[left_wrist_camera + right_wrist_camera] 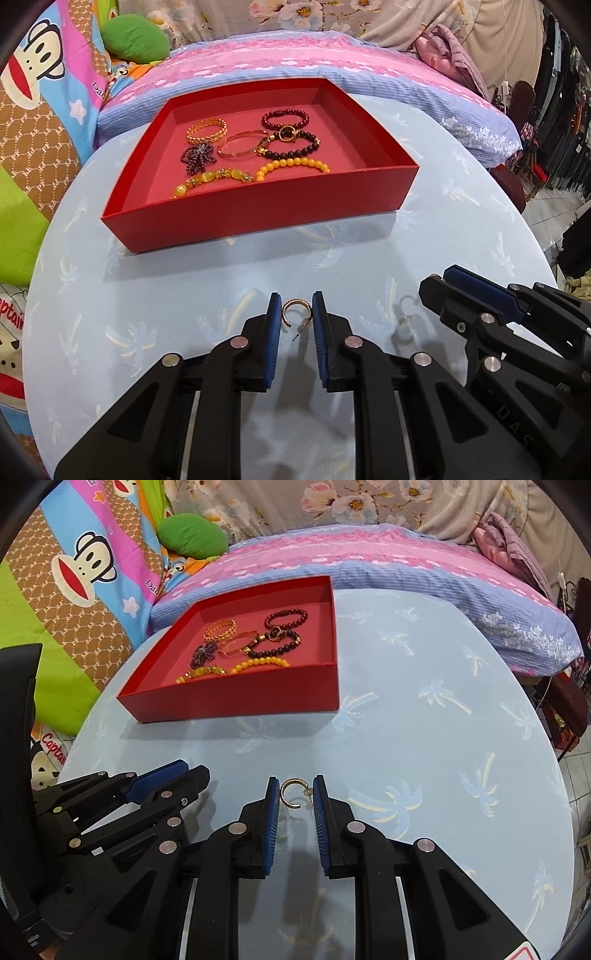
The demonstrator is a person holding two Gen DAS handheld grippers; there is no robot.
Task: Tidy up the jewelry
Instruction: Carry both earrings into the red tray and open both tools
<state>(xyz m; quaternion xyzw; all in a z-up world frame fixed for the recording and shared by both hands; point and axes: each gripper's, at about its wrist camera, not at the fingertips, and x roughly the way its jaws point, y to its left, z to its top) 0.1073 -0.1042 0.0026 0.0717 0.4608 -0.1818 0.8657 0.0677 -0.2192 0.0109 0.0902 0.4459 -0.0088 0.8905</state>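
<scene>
A red box (258, 218) (236, 701) on the light blue round table holds several bracelets: gold, dark bead and yellow bead ones (293, 165). My left gripper (296, 312) is low over the table, its blue pads on either side of a gold hoop earring (291, 312), which spans the gap between them. My right gripper (296, 794) frames a second gold hoop earring (291, 794) the same way. Both earrings touch or nearly touch the pads. The right gripper shows at the right in the left wrist view (480, 295); the left shows at the left in the right wrist view (147, 786).
The table (147, 295) (443, 738) has a palm-tree cloth. Behind it lies a bed with pink and blue bedding (295, 55), a green cushion (133, 38) and cartoon-print blankets. The table edge curves away at right, with floor and furniture beyond.
</scene>
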